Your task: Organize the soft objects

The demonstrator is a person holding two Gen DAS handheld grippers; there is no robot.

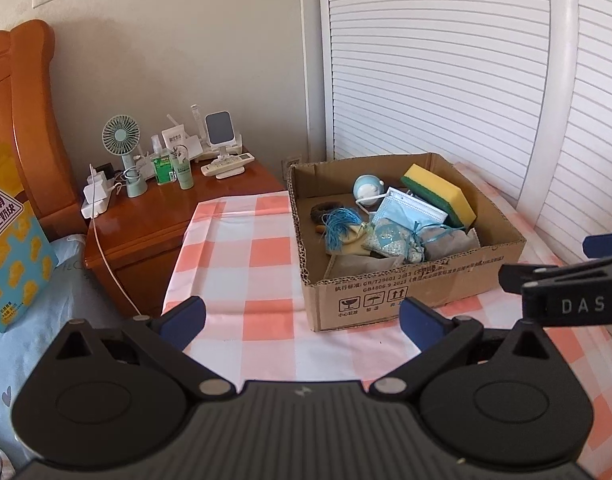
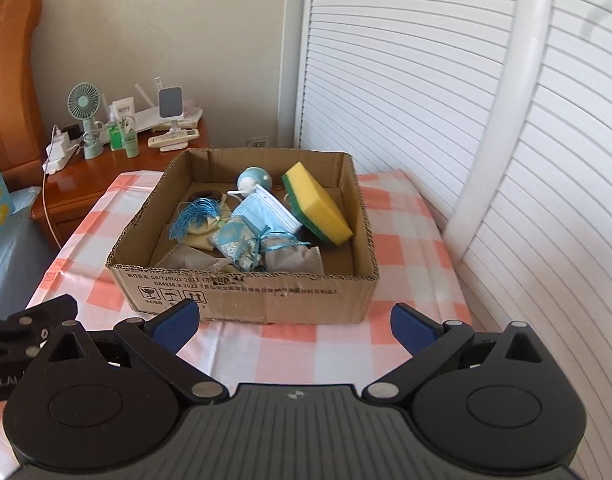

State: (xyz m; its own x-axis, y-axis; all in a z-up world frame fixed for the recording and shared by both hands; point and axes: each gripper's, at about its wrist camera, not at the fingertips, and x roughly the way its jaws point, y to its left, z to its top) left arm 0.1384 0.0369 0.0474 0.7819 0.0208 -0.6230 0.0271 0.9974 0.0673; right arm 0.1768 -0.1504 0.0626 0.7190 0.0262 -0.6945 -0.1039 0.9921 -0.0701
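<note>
A shallow cardboard box [image 2: 242, 292] is seen on a counter [image 2: 306, 352] covered by an orange-and-white checked cloth, beside white louvred doors. Inside the box, a jumble of soft objects is gathered: a yellow sponge with a green scouring side [image 2: 318, 204] is propped tilted against the right wall; a blue face mask [image 2: 268, 210] is laid just beside it, overlapping its lower edge; a small round blue-and-white toy [image 2: 253, 179] is set behind the mask; a blue tassel [image 2: 196, 216] and a patterned blue fabric pouch [image 2: 240, 246] are piled near the middle; grey cloth [image 2: 292, 260] is crumpled at the front.

The left gripper [image 1: 302, 320] and the right gripper [image 2: 292, 322] are both held short of the box's near wall, each spread wide with nothing between the blue pads. Neither is touching any object.

Everything soft appears to be in the box already, so the task is judged to be either at its very start or at its close; which one cannot be told. If sorting is still to be done, a gripper would need to be lifted over the near wall and lowered onto a top-lying piece, most easily the sponge or mask.

A wooden nightstand [image 1: 154, 224] with a small fan [image 1: 121, 136] is seen at the left.
</note>
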